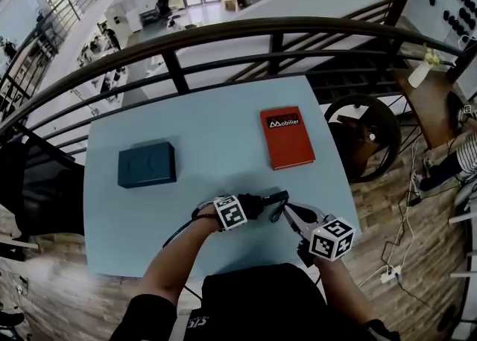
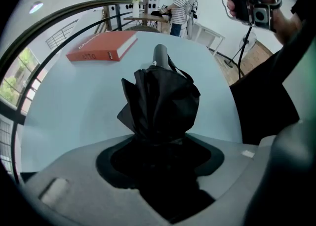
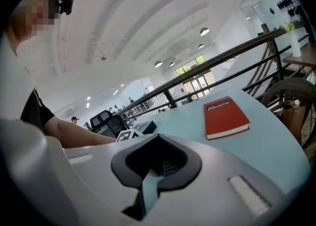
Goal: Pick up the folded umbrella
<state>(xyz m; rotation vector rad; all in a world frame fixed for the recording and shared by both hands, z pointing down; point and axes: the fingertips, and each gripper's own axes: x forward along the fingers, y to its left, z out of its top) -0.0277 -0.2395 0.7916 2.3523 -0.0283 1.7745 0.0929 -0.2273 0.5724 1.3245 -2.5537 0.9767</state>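
Note:
The folded black umbrella lies near the front edge of the light blue table. In the left gripper view its bunched fabric fills the space between the jaws, and its grey handle points away. My left gripper points steeply down with its jaws closed around the near end of the umbrella. My right gripper hovers just right of the umbrella, apart from it. Its jaws stand almost together with nothing between them.
A red book lies at the table's far right, also in the right gripper view. A dark blue box sits at the left. A dark railing curves behind the table, and a wheel stands to its right.

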